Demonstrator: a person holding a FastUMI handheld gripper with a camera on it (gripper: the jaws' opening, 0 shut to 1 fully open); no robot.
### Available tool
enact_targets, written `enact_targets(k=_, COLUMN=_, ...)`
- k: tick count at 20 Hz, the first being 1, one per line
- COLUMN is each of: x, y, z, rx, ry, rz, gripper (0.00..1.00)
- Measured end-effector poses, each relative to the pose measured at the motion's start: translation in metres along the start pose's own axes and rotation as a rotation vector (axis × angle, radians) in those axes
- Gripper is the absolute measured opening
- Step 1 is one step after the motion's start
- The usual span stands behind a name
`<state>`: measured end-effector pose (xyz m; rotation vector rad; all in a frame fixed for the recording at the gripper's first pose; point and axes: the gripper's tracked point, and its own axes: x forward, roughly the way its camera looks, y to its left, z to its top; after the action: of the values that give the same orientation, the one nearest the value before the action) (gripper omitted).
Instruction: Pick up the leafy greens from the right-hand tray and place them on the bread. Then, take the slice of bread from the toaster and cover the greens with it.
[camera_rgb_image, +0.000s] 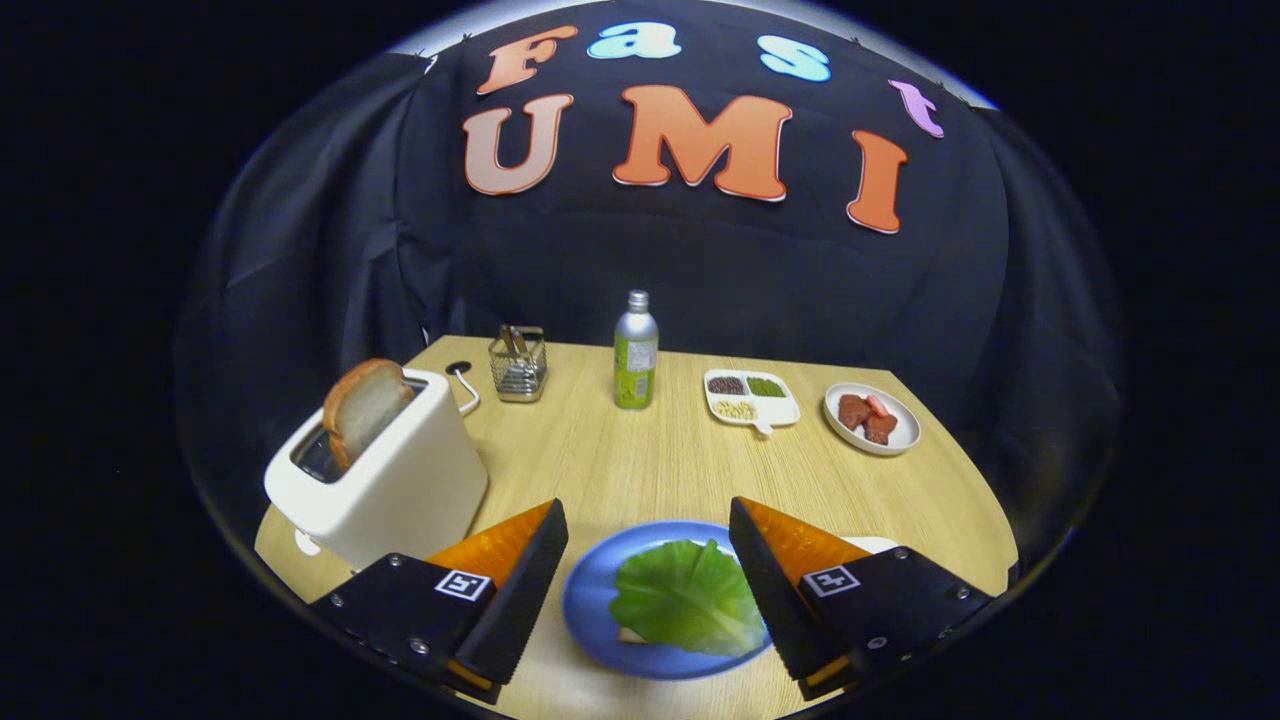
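gripper (648, 570) is spread wide, holding nothing. the greens (688, 597) sit between the fingers on the blue plate (590, 600) at the table's near edge, w/ a sliver of bread (628, 634) peeking out under them — first half looks done. next target is the bread slice (362, 405) in the toaster (385, 478), at the near left corner, ahead and left of the left finger. slice stands on edge, leaning a bit, top half clear of the slot, broad faces roughly toward the gripper — prob needs a turn to pinch across its thin side. crust brown, face pale.
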<state>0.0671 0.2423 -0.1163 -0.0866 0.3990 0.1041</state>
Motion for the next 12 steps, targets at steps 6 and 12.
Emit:
enact_targets(k=6, x=0.003, y=0.066, z=0.06, rx=-0.006, ry=-0.067, rz=0.085, gripper=0.97)
enact_targets(k=12, x=0.004, y=0.134, z=0.079, rx=0.011, ry=-0.075, rz=0.164, gripper=0.97)
